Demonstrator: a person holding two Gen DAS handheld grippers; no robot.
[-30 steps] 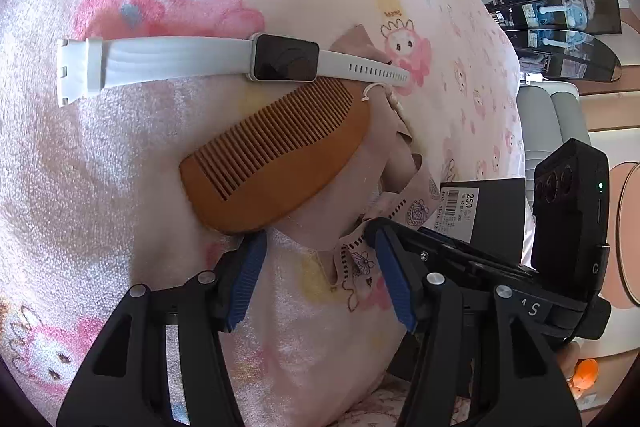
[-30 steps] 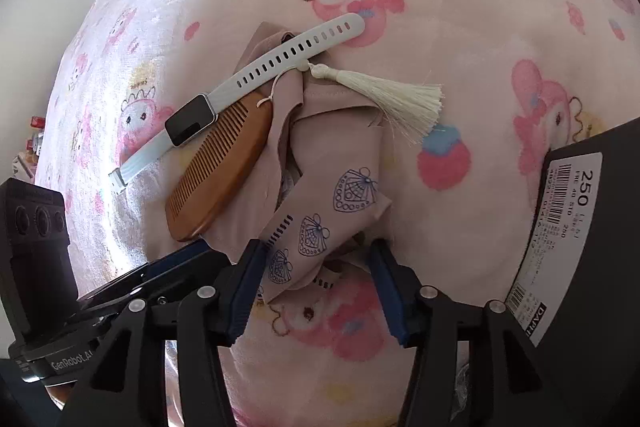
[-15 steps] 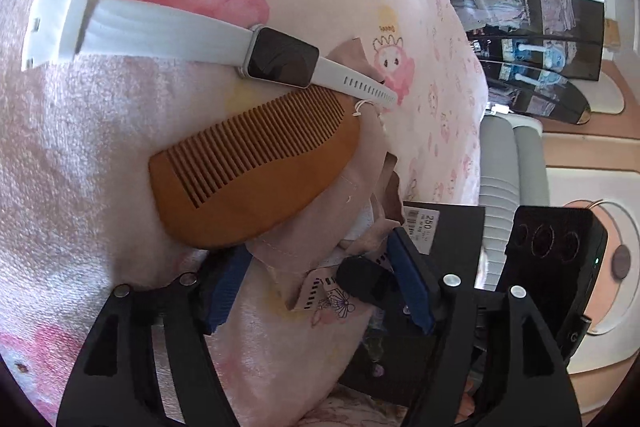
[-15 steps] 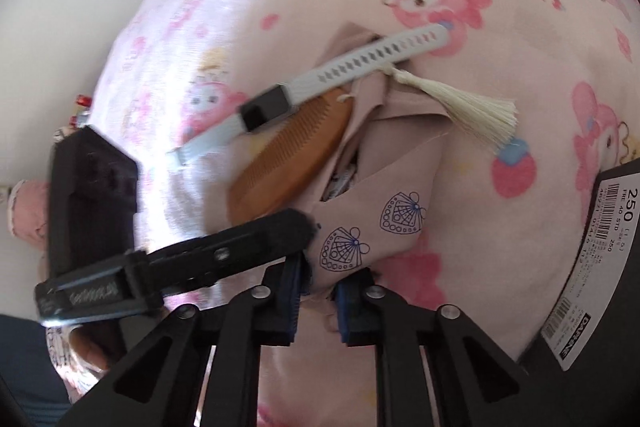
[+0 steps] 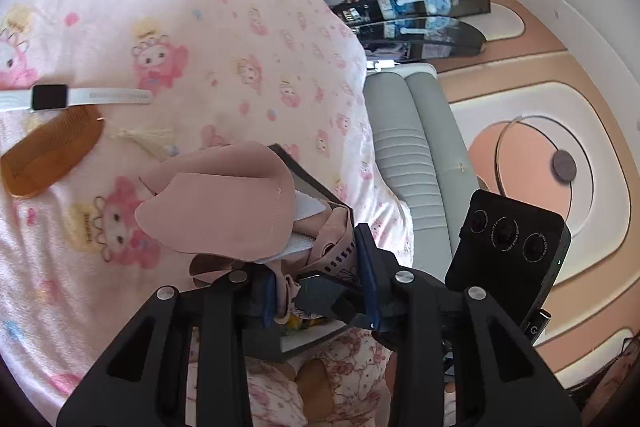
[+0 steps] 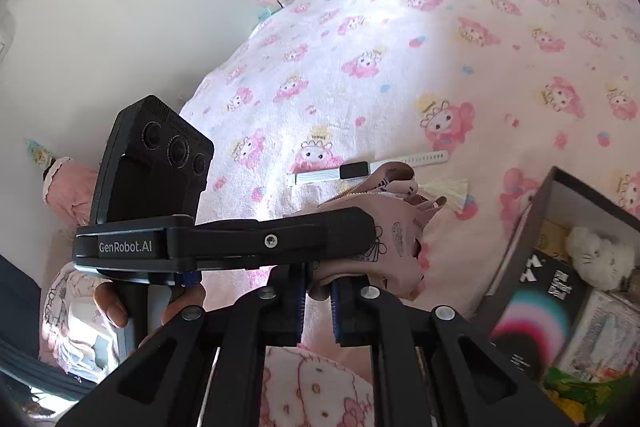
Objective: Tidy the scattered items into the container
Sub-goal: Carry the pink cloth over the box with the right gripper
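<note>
Pouch (image 5: 224, 211) of pink cloth, clamped by both the left gripper (image 5: 320, 287), its jaws just closed, and the right gripper (image 6: 318, 301), hangs lifted off the bed (image 6: 460, 39); next: carry it over the box (image 6: 536, 227) beside the right gripper and release.

The blanket (image 6: 400, 99) is fluffy printed fleece; the pouch (image 5: 224, 211) is smooth matt cloth; the comb (image 5: 48, 155) looks like polished wood; the watch (image 5: 80, 98) strap seems matt plastic.

pouch (image 5: 224, 211) raised off the blanket (image 5: 248, 39), gripped by both grippers. watch (image 5: 52, 97) flat on blanket, comb (image 5: 48, 151) just in front of it, tassel (image 5: 148, 138) to comb's right. box (image 6: 560, 267) to the right of pouch, plush toy (image 6: 596, 257) and packets in it
</note>
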